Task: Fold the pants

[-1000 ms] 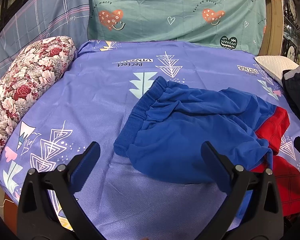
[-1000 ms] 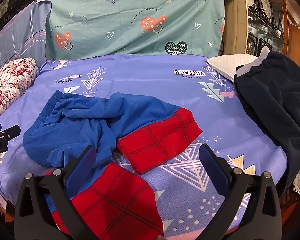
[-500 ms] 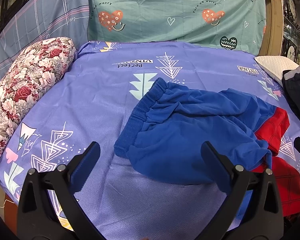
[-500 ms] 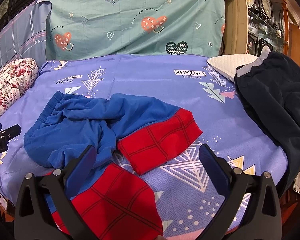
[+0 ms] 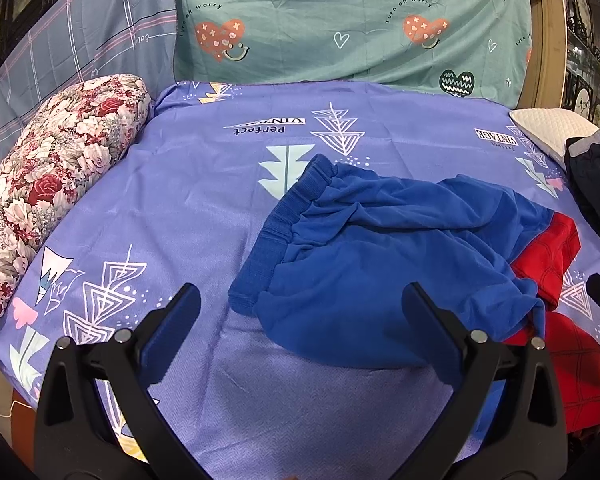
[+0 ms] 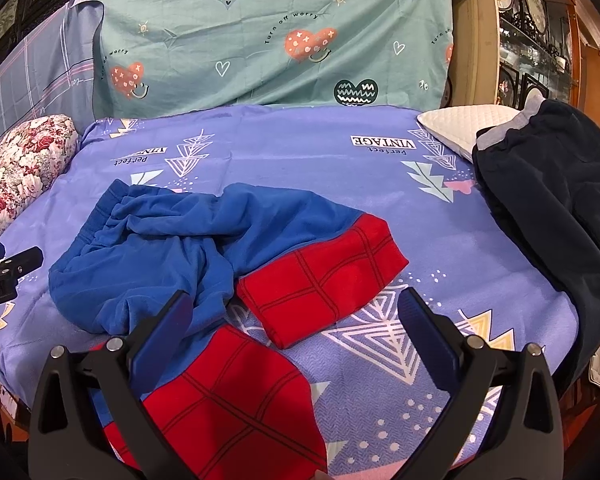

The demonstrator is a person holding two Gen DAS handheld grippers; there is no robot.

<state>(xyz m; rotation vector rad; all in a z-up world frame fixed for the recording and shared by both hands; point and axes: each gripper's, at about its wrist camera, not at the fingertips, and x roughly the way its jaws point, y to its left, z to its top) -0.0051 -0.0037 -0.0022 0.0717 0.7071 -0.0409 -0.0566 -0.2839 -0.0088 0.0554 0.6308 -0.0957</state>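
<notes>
Blue pants [image 5: 380, 256] with red grid-patterned leg ends [image 6: 320, 280] lie crumpled on the purple bedsheet [image 5: 204, 200]. The ribbed waistband [image 5: 284, 228] points left and away; one red leg [image 6: 228, 404] lies close to the front edge. My left gripper [image 5: 300, 328] hovers open above the near edge of the blue part, empty. My right gripper [image 6: 296, 332] hangs open over the two red leg ends, holding nothing. The left gripper's tip [image 6: 8, 268] shows at the left edge of the right wrist view.
A floral bolster [image 5: 48, 184] lies along the bed's left side. A teal heart-print cloth [image 5: 340, 20] covers the back. A white pillow [image 6: 460, 124] and a dark navy garment [image 6: 560, 208] occupy the right side. A wooden cabinet [image 6: 540, 40] stands further right.
</notes>
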